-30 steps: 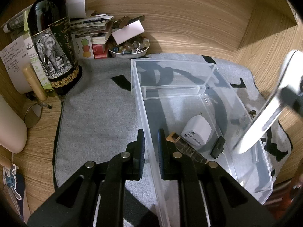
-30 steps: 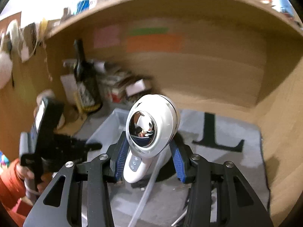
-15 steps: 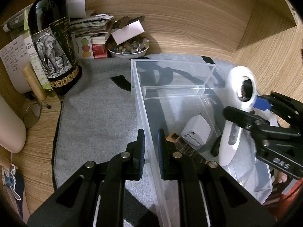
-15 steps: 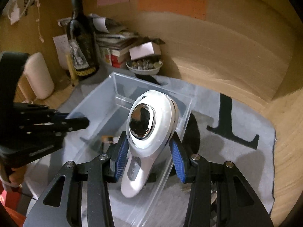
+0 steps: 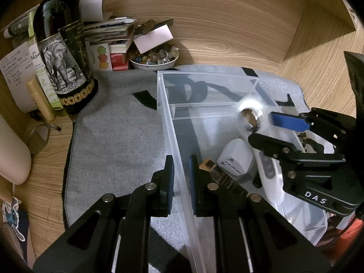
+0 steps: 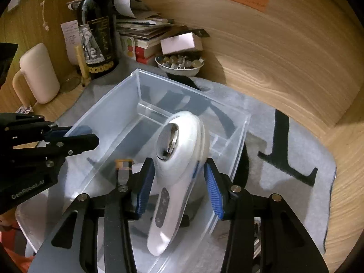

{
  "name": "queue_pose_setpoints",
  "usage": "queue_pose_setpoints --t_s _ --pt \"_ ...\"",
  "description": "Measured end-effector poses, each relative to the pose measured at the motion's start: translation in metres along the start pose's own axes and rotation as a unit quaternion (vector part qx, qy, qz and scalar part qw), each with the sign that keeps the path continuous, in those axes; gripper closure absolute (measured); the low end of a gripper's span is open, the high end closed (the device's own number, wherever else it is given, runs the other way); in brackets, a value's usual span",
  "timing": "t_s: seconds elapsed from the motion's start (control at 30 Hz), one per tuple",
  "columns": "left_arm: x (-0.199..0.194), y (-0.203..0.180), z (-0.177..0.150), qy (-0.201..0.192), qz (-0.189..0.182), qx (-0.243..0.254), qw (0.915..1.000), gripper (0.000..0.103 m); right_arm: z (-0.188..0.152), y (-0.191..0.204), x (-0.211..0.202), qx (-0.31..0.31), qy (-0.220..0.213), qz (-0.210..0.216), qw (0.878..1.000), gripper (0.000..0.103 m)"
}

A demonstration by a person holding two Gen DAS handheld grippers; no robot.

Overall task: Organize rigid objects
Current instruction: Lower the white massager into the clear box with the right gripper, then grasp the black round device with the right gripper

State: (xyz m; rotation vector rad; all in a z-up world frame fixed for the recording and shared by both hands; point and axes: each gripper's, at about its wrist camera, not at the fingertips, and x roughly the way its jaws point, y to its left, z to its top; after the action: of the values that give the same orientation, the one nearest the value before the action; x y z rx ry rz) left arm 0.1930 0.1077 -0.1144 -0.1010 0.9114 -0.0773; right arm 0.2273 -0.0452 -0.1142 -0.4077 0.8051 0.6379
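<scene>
- One white handheld device [image 6: 179, 166] is the piece in play: it sits between the right gripper [image 6: 177, 182]'s blue pads [image 6: 212, 195], inside the clear plastic bin [image 6: 95, 118], round metal head up and away, handle slanting down toward the camera.
- Its long axis runs roughly along the fingers, tilted, with the tail low over the bin floor; I cannot tell whether the tail touches it.
- Pads are spread a little wider than the body. A sliver of space shows on the right side, so the grip looks loosened or releasing, as far as I can judge, not a firm pinch.
- Judged next move: back the right gripper straight out along that axis, since the device lies dead ahead between the fingers and a sideways pull would drag it.
- Left gripper [image 5: 182, 179] is pinched on the bin's near wall, one finger outside and one inside, steadying it; it is well apart from the device.
- Already in the bin: a white travel adapter [image 5: 236, 161] just beside the handle, and a dark amber-tipped stick [image 5: 218, 175] near the left fingers.
- Around it: grey mat [image 5: 113, 136], wine bottle [image 5: 61, 52], bowl of beads [image 5: 154, 56].
</scene>
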Motion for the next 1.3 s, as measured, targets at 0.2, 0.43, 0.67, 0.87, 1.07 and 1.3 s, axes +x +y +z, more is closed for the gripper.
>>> queue_pose_setpoints --t_s 0.2,0.43,0.67,0.87,1.07,1.3 --pt "0.001 -0.001 -0.001 -0.002 0.000 0.003 1.0000 0.091 0.003 -0.003 -0.020 0.011 -0.027 -0.003 1.000 0.055" --pt "0.001 0.000 -0.001 -0.002 -0.001 0.003 1.0000 0.091 0.008 -0.017 -0.059 0.041 -0.077 -0.026 0.996 0.052" --pt "0.001 0.000 -0.001 -0.002 -0.001 0.004 1.0000 0.091 -0.009 -0.041 -0.095 0.073 -0.108 -0.071 0.989 0.045" --pt "0.001 0.000 -0.001 -0.002 -0.001 0.005 1.0000 0.091 -0.039 -0.064 -0.096 0.108 -0.080 -0.083 0.987 0.045" --pt "0.000 0.000 -0.002 -0.002 0.001 0.006 1.0000 0.091 -0.077 -0.076 -0.076 0.142 -0.032 -0.088 0.985 0.045" --pt "0.000 0.000 -0.002 -0.002 0.001 0.006 1.0000 0.091 -0.119 -0.091 -0.054 0.188 0.017 -0.082 0.979 0.045"
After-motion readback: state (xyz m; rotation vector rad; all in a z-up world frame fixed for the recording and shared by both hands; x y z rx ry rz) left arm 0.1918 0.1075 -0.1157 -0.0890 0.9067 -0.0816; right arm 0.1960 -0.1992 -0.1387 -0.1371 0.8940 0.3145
